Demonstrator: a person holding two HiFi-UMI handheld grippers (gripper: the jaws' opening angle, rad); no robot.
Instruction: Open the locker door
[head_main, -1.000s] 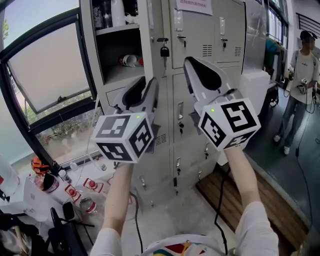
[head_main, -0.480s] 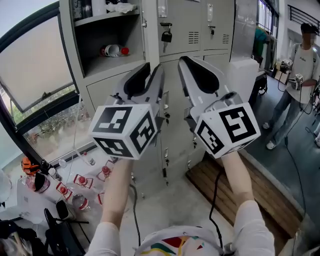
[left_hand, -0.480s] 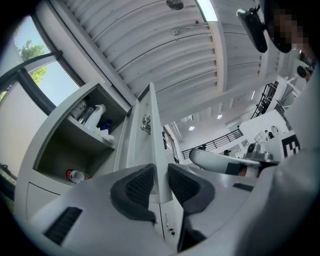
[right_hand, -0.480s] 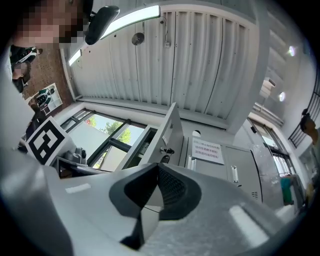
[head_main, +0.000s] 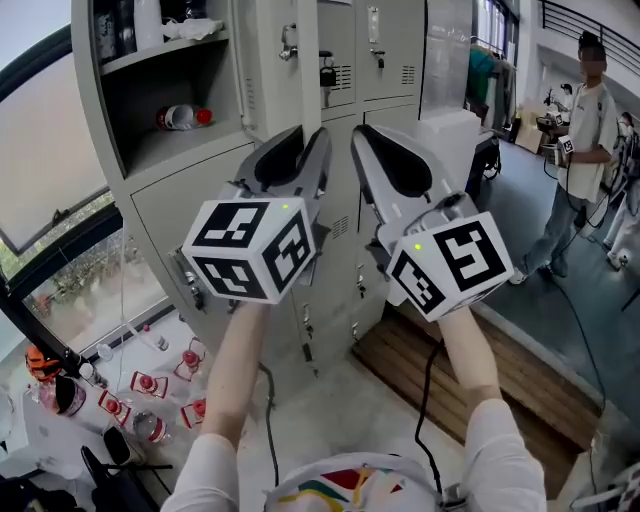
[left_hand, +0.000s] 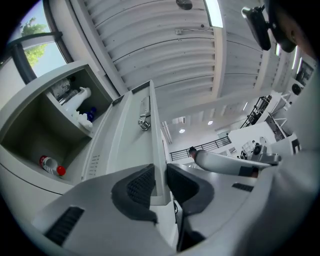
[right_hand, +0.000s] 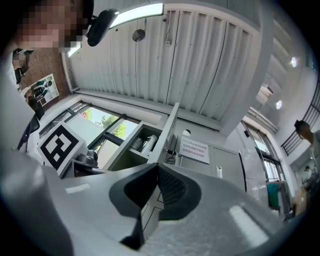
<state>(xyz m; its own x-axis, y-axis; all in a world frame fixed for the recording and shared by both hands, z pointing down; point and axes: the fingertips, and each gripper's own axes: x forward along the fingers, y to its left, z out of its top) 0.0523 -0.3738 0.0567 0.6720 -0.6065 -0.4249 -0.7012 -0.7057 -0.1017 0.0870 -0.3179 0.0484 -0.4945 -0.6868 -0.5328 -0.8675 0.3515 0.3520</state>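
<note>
The locker door stands swung out from the top-left locker of the grey bank, and the head view shows it nearly edge-on. Its lower free corner sits between the jaws of the left gripper. In the left gripper view, the two dark pads of the left gripper press on either side of the door's thin edge. These jaws have just been closing on that edge. A metal latch shows higher up on the door's face.

The right gripper is held just beside the left one, to its right, tilted upward. Its jaws are closed together with nothing between them, as the right gripper view shows.

Inside the open locker a bottle with a red cap lies on its side on the shelf. A padlock hangs on the neighbouring door. A person stands well apart at the far right, beyond a wooden platform at the lockers' foot.
</note>
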